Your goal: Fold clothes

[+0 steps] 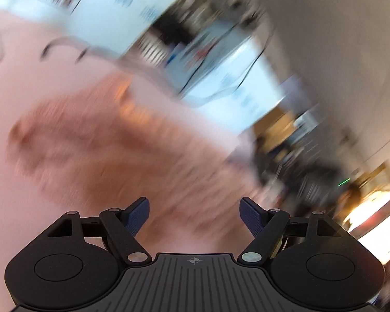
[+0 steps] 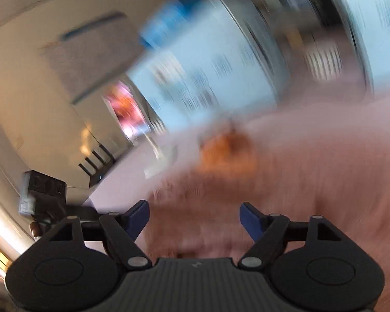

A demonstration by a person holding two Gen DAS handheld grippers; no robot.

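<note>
From the left wrist I see my left claw [image 1: 194, 214] spread wide with nothing between its fingers, above a smeared orange-brown garment [image 1: 111, 143] lying on a pink surface [image 1: 18, 208]. From the right wrist, my right claw [image 2: 194, 217] is likewise spread and empty, with the garment [image 2: 221, 182] just ahead. Both views are badly blurred, so I judge I could misread an edge and pinch the pink surface or bunch the cloth.

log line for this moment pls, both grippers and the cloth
left gripper: open, empty | right gripper: open, empty | pink-orange garment: on surface ahead, ungripped | views: heavy motion blur
</note>
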